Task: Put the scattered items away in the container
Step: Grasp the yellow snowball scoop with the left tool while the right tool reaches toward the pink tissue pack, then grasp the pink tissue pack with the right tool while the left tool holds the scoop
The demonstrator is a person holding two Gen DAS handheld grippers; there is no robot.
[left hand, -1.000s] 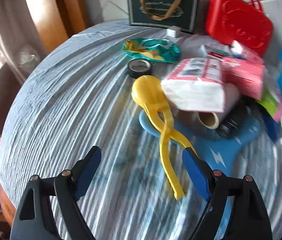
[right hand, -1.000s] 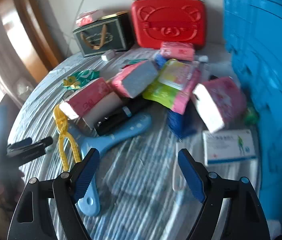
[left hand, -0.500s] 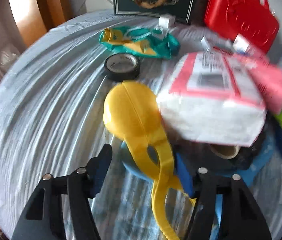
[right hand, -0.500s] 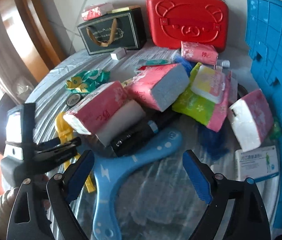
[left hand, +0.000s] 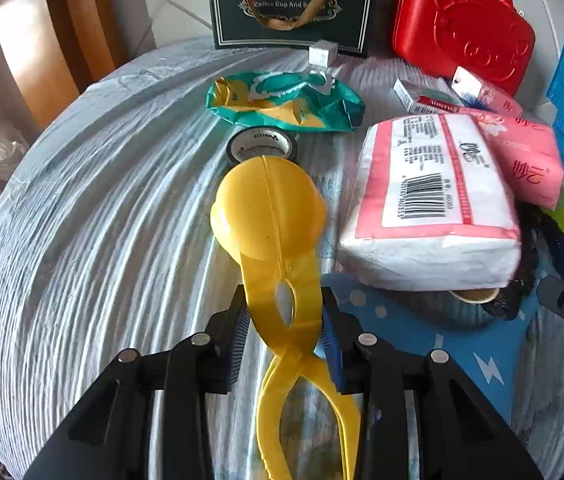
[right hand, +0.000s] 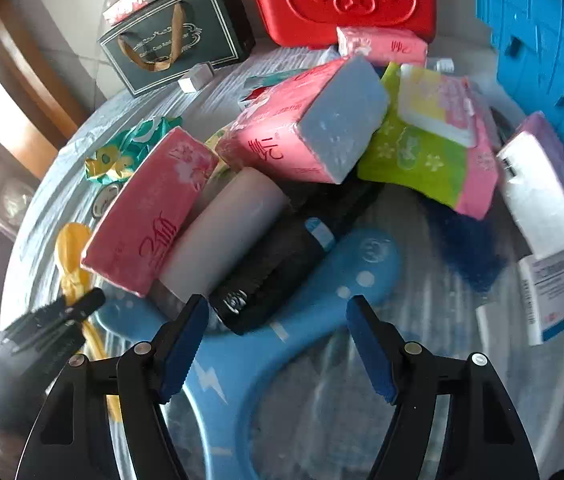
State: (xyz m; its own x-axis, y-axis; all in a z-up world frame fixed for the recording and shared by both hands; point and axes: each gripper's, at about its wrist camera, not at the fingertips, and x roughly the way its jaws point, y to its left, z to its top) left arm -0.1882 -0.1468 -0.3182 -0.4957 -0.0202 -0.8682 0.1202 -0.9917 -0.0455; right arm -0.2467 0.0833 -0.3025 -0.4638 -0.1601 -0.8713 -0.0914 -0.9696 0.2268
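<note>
Step in hand: we're at the pick-up, with the left gripper [left hand: 284, 334] clamped on the yellow scoop tongs [left hand: 270, 216] at the crossing of its arms, just behind the round head.
Left gripper: closed hard, pads pressing both sides of the tongs; the tool lies flat on the worktop [left hand: 94, 216], its head touching a roll of black tape [left hand: 261, 144].
Right gripper: right gripper [right hand: 278, 344] stands about half open and its jaws have just been closing; it holds nothing yet and hangs over the blue boomerang [right hand: 282, 344].
Where the clutter is: a pink tissue pack [right hand: 150, 232], a grey roll [right hand: 226, 236] and a black cylinder [right hand: 278, 268] are heaped on the boomerang's far arm.
Next move, our call: lift the tongs straight up so the handles clear the boomerang's tip, then carry them right; the right side must sink and close before it can lift, and we reckon the heap may slide.
Container: the blue crate [right hand: 542, 40] at the right edge looks like the target to us; its inside is hidden.
Other containers: a red case [left hand: 462, 28] and a dark gift bag [left hand: 294, 4] stand at the back, the case closed, the bag's inside hidden.
</note>
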